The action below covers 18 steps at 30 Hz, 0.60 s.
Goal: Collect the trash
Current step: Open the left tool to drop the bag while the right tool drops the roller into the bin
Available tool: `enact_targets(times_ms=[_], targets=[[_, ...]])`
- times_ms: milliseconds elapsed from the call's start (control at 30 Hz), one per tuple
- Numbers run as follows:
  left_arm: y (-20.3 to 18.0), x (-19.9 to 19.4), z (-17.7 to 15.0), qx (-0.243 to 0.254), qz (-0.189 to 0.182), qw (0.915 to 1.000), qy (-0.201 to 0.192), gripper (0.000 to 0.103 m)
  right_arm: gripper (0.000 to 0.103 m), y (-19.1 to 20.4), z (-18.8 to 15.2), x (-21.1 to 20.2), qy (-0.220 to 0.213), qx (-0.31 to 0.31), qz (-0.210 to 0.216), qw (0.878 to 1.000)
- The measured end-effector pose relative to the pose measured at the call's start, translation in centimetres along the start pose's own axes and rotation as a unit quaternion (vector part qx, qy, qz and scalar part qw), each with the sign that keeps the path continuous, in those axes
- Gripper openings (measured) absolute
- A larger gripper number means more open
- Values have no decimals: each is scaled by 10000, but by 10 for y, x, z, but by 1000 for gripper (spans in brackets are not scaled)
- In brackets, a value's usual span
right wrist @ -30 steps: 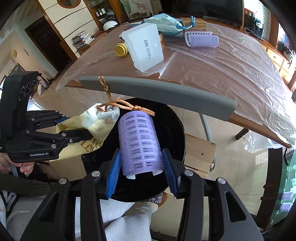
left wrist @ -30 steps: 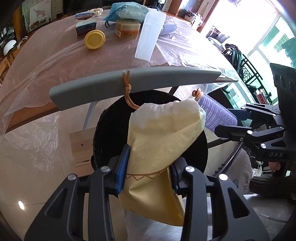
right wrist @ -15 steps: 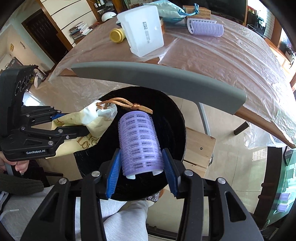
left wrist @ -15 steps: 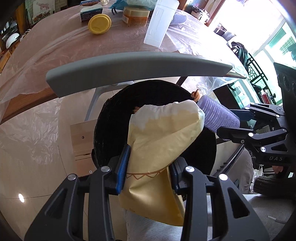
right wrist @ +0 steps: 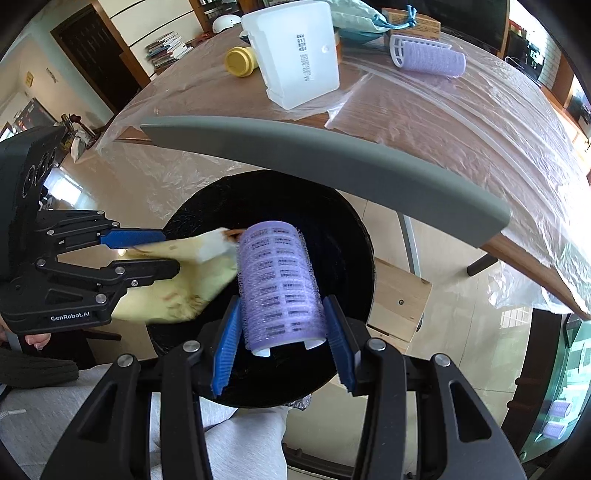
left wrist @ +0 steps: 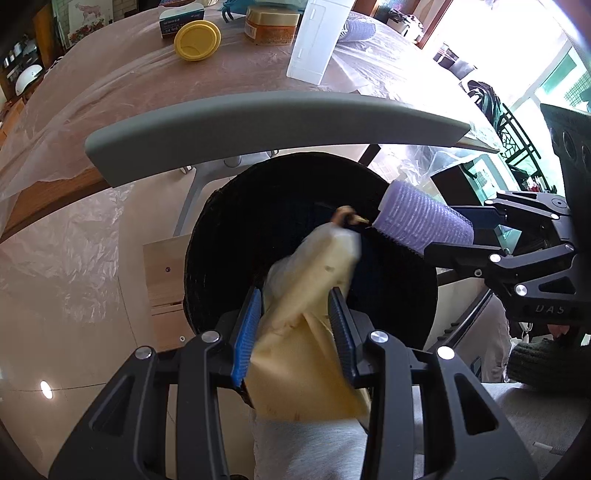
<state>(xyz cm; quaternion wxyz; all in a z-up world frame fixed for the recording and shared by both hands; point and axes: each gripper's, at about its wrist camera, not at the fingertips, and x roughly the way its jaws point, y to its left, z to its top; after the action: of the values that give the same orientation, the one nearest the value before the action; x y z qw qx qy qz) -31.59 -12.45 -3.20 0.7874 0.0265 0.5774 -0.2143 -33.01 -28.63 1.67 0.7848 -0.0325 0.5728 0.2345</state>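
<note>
A wooden desk (right wrist: 461, 122) draped in clear plastic sheeting (right wrist: 517, 140) carries a white translucent container (right wrist: 295, 55), a yellow lid (left wrist: 197, 40), an amber jar (left wrist: 271, 24), a purple hair roller (right wrist: 428, 57), a small box (left wrist: 181, 20) and a blue-green pouch (right wrist: 354, 18).

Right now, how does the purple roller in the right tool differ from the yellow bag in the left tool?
The purple mesh hair roller is a rigid cylinder; the pale yellow drawstring bag is soft and crumpled. The roller sits loose between the right tool's parted pads, while the bag looks blurred between the left tool's pads. The roller carries printed rows; the bag looks plain and stained. Both hang over the round black bin.
</note>
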Motion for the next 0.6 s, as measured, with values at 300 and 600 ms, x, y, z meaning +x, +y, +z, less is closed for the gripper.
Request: enact_targets(times_ms=[300,600], targets=[[5,2,2,-54,11,10000,-3,40,44,2,4,2,41,-33,15,10000],[6,3,4,-24,3,10000,6,40,44,1,0,3,14,55,1,10000]])
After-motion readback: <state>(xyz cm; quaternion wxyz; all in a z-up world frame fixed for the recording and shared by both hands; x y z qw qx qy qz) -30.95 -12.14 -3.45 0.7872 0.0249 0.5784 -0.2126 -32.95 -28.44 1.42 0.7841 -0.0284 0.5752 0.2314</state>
